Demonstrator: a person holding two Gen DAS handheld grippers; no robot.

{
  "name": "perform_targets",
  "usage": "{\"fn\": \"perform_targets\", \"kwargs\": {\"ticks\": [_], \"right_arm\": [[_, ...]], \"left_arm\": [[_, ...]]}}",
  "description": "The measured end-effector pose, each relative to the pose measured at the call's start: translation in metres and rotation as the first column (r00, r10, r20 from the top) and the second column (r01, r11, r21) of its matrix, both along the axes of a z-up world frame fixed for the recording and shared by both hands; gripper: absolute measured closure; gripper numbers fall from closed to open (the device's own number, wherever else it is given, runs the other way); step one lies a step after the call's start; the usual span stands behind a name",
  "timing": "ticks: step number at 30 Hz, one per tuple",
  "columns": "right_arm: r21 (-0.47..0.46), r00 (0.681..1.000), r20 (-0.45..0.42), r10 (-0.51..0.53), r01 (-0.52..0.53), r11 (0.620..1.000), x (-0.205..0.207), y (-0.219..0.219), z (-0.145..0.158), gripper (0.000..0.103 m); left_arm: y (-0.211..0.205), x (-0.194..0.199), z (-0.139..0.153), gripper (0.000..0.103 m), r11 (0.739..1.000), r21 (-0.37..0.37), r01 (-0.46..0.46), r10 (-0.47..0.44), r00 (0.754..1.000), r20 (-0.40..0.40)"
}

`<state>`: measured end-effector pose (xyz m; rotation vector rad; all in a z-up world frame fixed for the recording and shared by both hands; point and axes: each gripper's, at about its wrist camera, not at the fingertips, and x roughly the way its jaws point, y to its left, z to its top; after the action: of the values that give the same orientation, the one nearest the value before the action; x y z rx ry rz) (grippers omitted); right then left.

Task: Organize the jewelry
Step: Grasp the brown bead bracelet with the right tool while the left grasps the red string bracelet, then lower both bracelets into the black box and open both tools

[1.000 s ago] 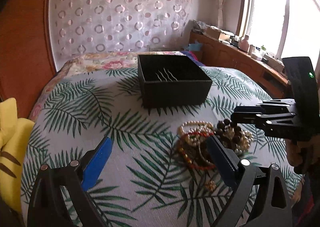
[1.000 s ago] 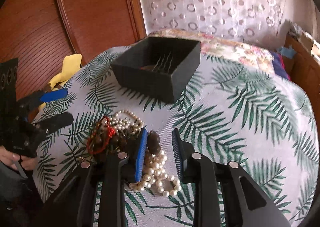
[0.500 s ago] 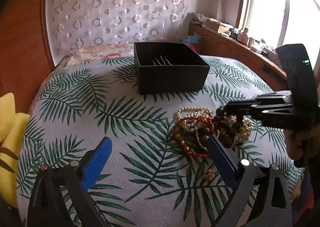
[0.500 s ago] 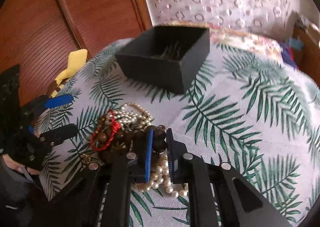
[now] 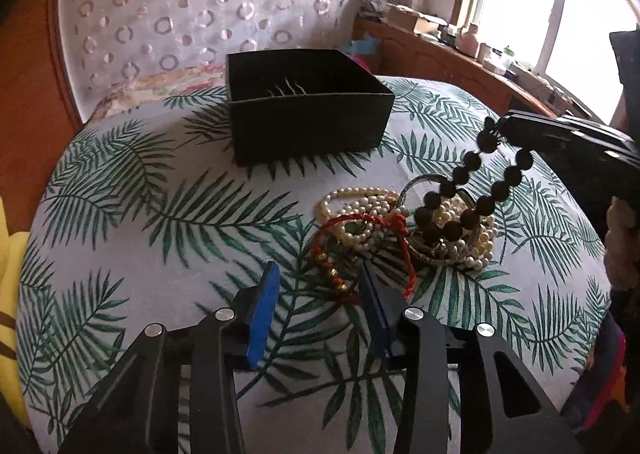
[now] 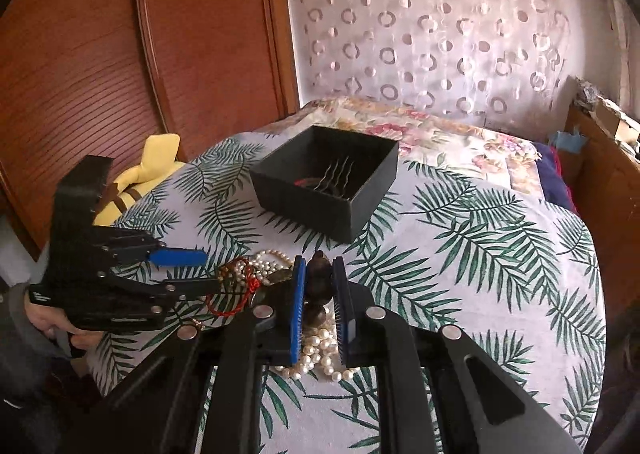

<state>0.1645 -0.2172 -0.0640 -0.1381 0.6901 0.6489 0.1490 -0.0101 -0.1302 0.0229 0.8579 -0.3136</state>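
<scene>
A pile of jewelry lies on the palm-leaf cloth: white pearl strands, a red cord bracelet and a bangle. My right gripper is shut on a dark wooden bead bracelet and holds one end up off the pile while its lower loop hangs onto the pearls. It shows in the left wrist view too. My left gripper is open and empty, low just in front of the red cord. The black open box stands behind the pile and holds wavy hairpins.
A yellow plush toy lies at the left edge of the bed. A wooden wardrobe stands to the left, a wooden sideboard with small items under the window to the right. A floral pillow lies behind the box.
My right gripper closed on the dark bead bracelet and lifted it up from the pile. My left gripper narrowed and moved forward to the near edge of the pile.
</scene>
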Motion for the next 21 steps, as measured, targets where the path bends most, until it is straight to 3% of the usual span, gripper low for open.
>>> {"fn": "perform_targets", "kwargs": {"ticks": [4, 6, 8, 15, 21], "right_arm": [[0.015, 1.0, 0.023, -0.003, 0.003, 1.0, -0.005, -0.004, 0.009, 0.088], [0.019, 0.999, 0.033, -0.006, 0.005, 1.0, -0.007, -0.006, 0.012, 0.088], [0.02, 0.999, 0.044, -0.009, 0.008, 1.0, -0.009, -0.007, 0.016, 0.088], [0.029, 0.997, 0.069, -0.019, 0.017, 0.999, -0.015, -0.012, 0.028, 0.088], [0.032, 0.996, 0.084, -0.019, 0.016, 0.999, -0.014, -0.011, 0.035, 0.088]], "left_arm": [[-0.002, 0.007, -0.002, 0.071, 1.0, 0.012, -0.009, 0.009, 1.0, -0.006], [-0.002, 0.009, -0.002, 0.08, 1.0, 0.019, -0.015, 0.016, 1.0, -0.006], [-0.003, 0.011, -0.002, 0.096, 0.999, 0.031, -0.02, 0.02, 1.0, -0.006], [0.001, 0.007, 0.007, 0.097, 0.999, 0.027, -0.034, 0.033, 0.999, 0.025], [0.006, 0.003, 0.033, 0.097, 0.999, 0.007, -0.054, 0.053, 0.994, 0.094]]}}
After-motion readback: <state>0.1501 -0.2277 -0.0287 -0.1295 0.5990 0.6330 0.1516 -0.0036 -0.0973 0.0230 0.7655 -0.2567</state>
